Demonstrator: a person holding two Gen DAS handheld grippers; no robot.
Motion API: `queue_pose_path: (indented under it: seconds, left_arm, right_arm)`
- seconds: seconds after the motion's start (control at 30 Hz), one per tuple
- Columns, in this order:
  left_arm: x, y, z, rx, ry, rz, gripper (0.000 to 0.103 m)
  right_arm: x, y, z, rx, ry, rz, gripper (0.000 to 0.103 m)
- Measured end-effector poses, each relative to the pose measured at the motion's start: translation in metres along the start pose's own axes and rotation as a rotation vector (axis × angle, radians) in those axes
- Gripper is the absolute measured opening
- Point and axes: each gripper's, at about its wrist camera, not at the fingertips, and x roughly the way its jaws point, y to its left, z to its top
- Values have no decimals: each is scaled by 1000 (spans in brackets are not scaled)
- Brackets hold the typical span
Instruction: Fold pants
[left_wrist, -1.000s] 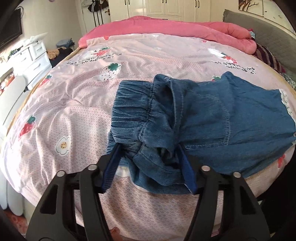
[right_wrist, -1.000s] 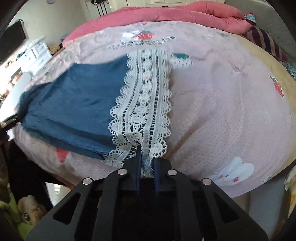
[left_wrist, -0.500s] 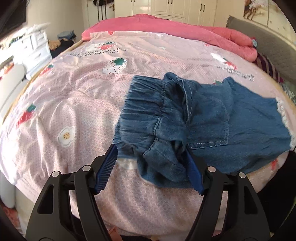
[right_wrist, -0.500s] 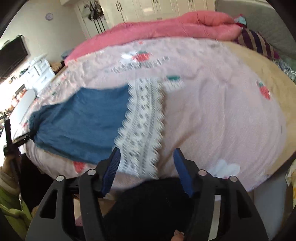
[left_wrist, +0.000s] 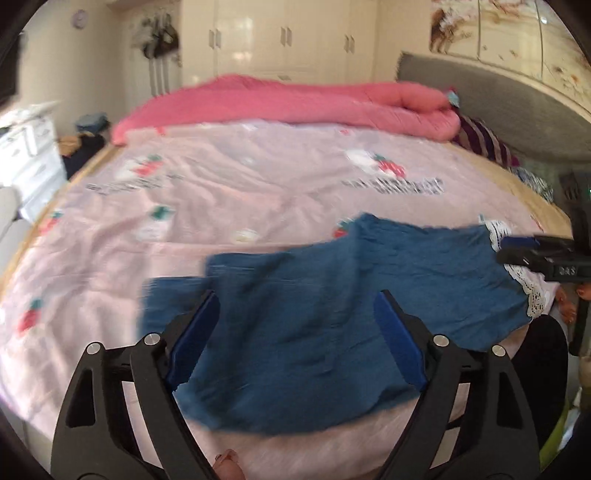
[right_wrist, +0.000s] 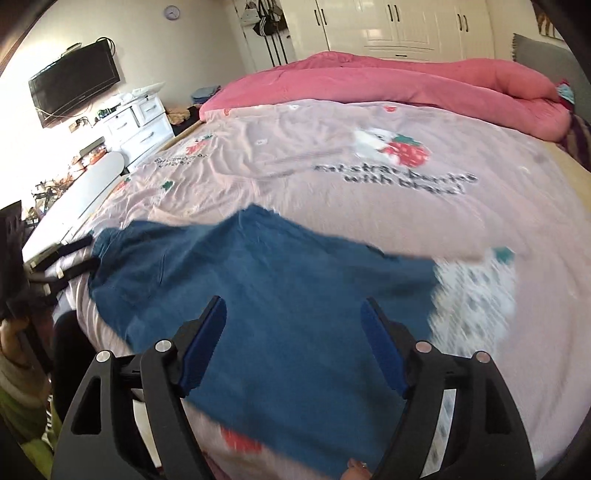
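The bed (left_wrist: 258, 177), covered by a pale pink strawberry-print quilt (right_wrist: 369, 206), fills both wrist views from 9 o'clock to 3 o'clock. A rolled pink duvet (left_wrist: 295, 103) is laid along the far edge at 12 o'clock, and a grey headboard (left_wrist: 498, 96) is seen at 2 o'clock in the left wrist view. A white wardrobe (right_wrist: 399, 26) is located behind the bed at 12 o'clock, with a wall-mounted television (right_wrist: 74, 85) and a white dresser (right_wrist: 140, 125) at 10 o'clock in the right wrist view. The blue denim pants (left_wrist: 332, 314) are spread flat on the near part of the quilt, close to the bed edge; motion blur is present in both views. The white lace hem (right_wrist: 476, 299) is located at 3 o'clock of the denim in the right wrist view. The left gripper (left_wrist: 295, 332) is held above the pants with its jaws spread wide, nothing being gripped between the blue pads (left_wrist: 192, 343). The right gripper (right_wrist: 293, 343) is likewise held over the denim with its jaws spread and nothing gripped. In the left wrist view, the right gripper is seen at 3 o'clock beside the lace hem.
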Motion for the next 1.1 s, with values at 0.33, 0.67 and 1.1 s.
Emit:
queue_pose_path:
  seconds: [0.33,0.67,1.1]
  left_arm:
    - [76,24,-17,7,162,74,81]
    - [78,19,-17,21,150,94,82]
    - [36,-24,13,34,58,31,94]
  right_arm:
    - [46,-80,20,163,98,-63,78]
    - [48,-94,11,145,85,-74,80]
    - [-19,-77,5,139,-12,-80,96]
